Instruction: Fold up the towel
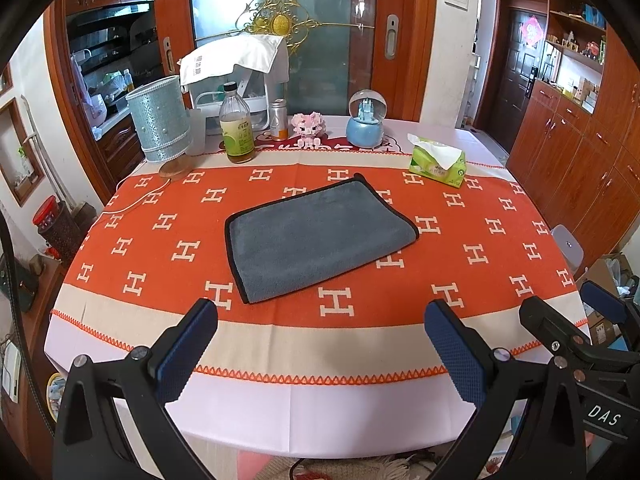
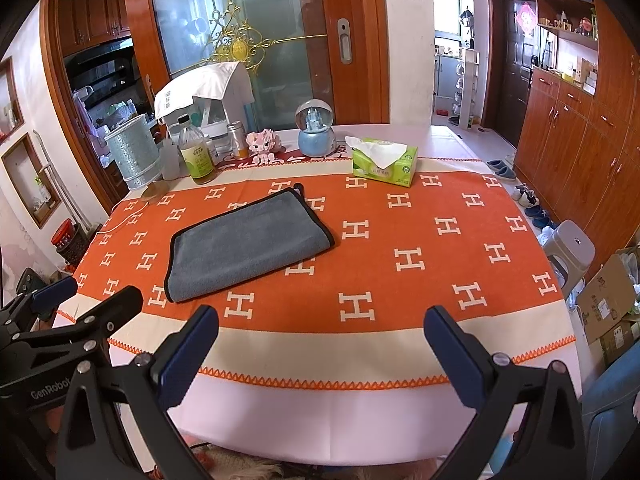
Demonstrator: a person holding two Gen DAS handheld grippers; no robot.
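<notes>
A grey towel [image 1: 316, 236] with black trim lies folded flat on the orange patterned tablecloth [image 1: 460, 248], in the middle of the table. It also shows in the right wrist view [image 2: 248, 240], left of centre. My left gripper [image 1: 320, 320] is open and empty, held above the near table edge, short of the towel. My right gripper [image 2: 320, 328] is open and empty, also at the near edge, to the right of the towel. The right gripper shows in the left wrist view [image 1: 572, 308] at the right, and the left gripper in the right wrist view [image 2: 88, 292].
Along the table's far edge stand a silver lamp [image 1: 160, 120], a glass bottle [image 1: 237, 124], a can [image 1: 279, 120], a pink toy [image 1: 308, 124], a snow globe [image 1: 366, 120] and a green tissue box [image 1: 438, 162]. A grey stool [image 2: 570, 248] and cardboard boxes [image 2: 608, 300] stand right of the table.
</notes>
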